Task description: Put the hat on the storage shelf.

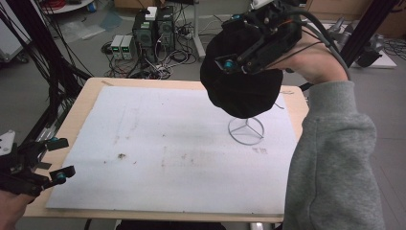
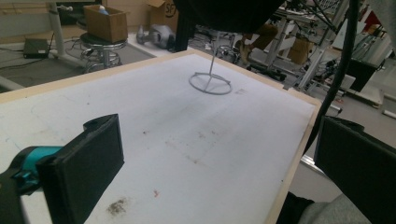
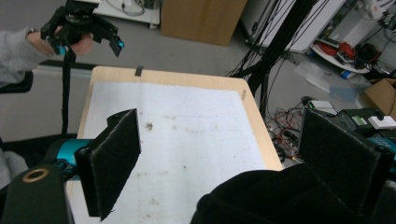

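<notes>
Here, your left gripper (image 1: 56, 159) is hovering at the table's (image 1: 81, 103) left edge, its jaws standing apart with nothing between them. Right of centre, the black hat (image 1: 242, 79) is sitting on the wire stand (image 1: 246, 130), whose thin stem is rising upright from its ring base on the white sheet (image 1: 167, 143). Your right gripper (image 1: 227, 63) is hanging over the hat, its jaws spread wide, one pad looking close against the fabric, though you cannot tell if it touches.

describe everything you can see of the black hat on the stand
The black hat looks soft and felt-like, rounded, with no markings visible. It sits atop a thin grey wire stand with a ring base on the white sheet, near the table's far right. The right tongs hover open at it; whether they touch the fabric is unclear.
</notes>
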`<state>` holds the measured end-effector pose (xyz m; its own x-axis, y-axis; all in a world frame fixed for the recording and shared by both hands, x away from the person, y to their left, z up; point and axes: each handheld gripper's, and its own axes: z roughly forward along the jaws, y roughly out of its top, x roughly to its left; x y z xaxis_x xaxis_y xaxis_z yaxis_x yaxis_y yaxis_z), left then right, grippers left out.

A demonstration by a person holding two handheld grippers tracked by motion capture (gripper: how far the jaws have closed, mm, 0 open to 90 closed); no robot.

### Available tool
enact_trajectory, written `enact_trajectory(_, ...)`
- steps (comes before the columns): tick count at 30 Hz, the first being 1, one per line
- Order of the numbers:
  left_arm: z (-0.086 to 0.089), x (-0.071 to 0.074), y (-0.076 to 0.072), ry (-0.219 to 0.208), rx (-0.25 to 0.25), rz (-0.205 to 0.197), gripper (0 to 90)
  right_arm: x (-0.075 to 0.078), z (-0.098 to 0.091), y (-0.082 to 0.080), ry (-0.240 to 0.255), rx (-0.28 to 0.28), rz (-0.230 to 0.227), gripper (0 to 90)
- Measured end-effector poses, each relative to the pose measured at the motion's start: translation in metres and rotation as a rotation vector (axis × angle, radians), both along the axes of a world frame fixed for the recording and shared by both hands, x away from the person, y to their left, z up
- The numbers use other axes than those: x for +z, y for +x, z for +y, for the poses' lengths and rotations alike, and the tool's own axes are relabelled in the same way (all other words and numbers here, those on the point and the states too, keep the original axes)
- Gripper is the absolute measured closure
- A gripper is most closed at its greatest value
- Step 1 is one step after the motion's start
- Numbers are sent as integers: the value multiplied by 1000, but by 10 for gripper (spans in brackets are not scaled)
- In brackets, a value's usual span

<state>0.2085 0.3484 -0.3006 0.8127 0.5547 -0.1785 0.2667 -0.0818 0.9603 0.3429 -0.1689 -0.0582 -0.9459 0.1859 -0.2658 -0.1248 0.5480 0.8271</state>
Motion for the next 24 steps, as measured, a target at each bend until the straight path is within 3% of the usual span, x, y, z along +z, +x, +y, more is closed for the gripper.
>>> enact_trajectory(15,-18,-1,10,13,-32,-9,18,-42,-37,-32,100,-46,3,126)
enact_trajectory(24,-28,-7,18,33,-40,3,18,-74,-48,-47,147,-57,-2,126)
